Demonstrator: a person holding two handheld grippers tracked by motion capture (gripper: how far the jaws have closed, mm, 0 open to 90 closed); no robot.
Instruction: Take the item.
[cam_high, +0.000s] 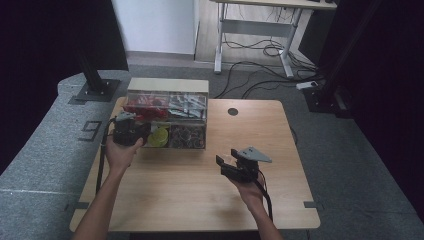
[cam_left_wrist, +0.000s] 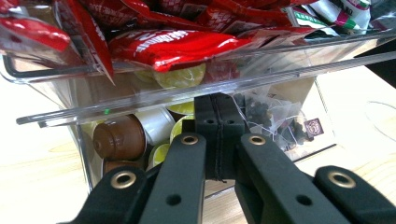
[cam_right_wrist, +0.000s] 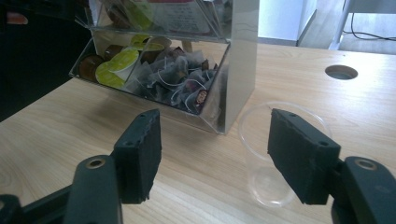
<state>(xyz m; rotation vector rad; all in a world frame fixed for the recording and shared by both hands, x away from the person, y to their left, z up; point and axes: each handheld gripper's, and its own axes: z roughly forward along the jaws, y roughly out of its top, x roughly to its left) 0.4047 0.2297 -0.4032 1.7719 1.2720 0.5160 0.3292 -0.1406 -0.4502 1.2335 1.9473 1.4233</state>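
On the wooden counter, toward its far left, stands a clear plastic organizer with two tiers: red packets fill the upper tray, while coffee capsules and tea bags lie in the lower one. The left gripper sits at the organizer's lower front, its fingers pressed together just below the upper tray's clear lip; whether they pinch anything cannot be told from this angle. The right gripper hangs over the counter, well apart from the left one, its fingers wide apart with nothing between them. A clear plastic cup stands upright on the counter, just beside the organizer's right front corner and behind the right-hand finger.
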